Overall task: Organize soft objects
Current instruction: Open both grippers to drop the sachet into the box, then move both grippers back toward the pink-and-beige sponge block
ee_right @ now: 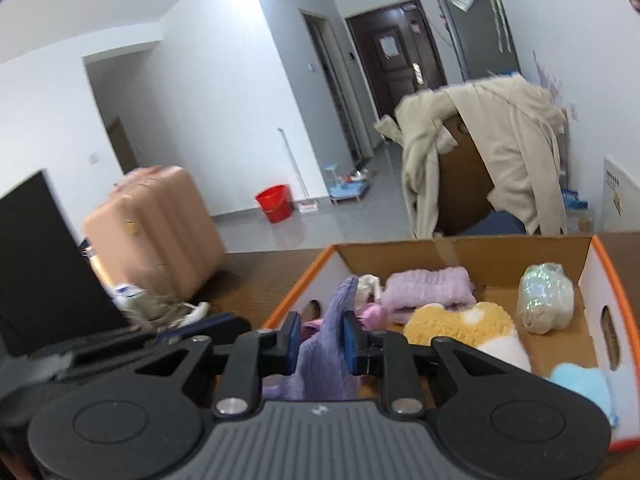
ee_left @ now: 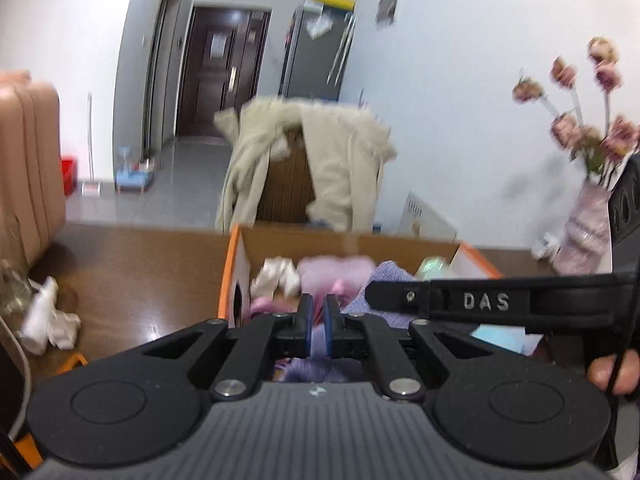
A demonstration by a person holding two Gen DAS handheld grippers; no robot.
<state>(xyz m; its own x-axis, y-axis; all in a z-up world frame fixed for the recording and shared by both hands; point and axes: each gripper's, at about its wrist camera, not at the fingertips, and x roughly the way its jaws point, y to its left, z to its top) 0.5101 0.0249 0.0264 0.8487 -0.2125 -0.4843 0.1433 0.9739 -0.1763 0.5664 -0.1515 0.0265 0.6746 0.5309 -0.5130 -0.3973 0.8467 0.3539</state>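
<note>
An orange-edged cardboard box [ee_right: 448,246] stands on the brown table and holds several soft things: a lilac fluffy piece [ee_right: 428,288], a yellow and white plush [ee_right: 460,328], a bagged iridescent item [ee_right: 546,296] and a blue plush [ee_right: 580,384]. My right gripper [ee_right: 321,336] is shut on a purple knitted cloth [ee_right: 328,360] at the box's near left corner. My left gripper [ee_left: 319,322] is over the same box [ee_left: 348,240], jaws almost together with a narrow gap, and nothing clearly held. The purple cloth [ee_left: 384,280] lies just beyond it.
A crumpled white cloth [ee_left: 48,316] lies on the table left of the box. The right gripper's body [ee_left: 500,304] crosses the left wrist view. A vase of pink flowers [ee_left: 584,232] stands at the right. A pink suitcase [ee_right: 160,220] and a coat-draped chair [ee_right: 492,160] stand beyond the table.
</note>
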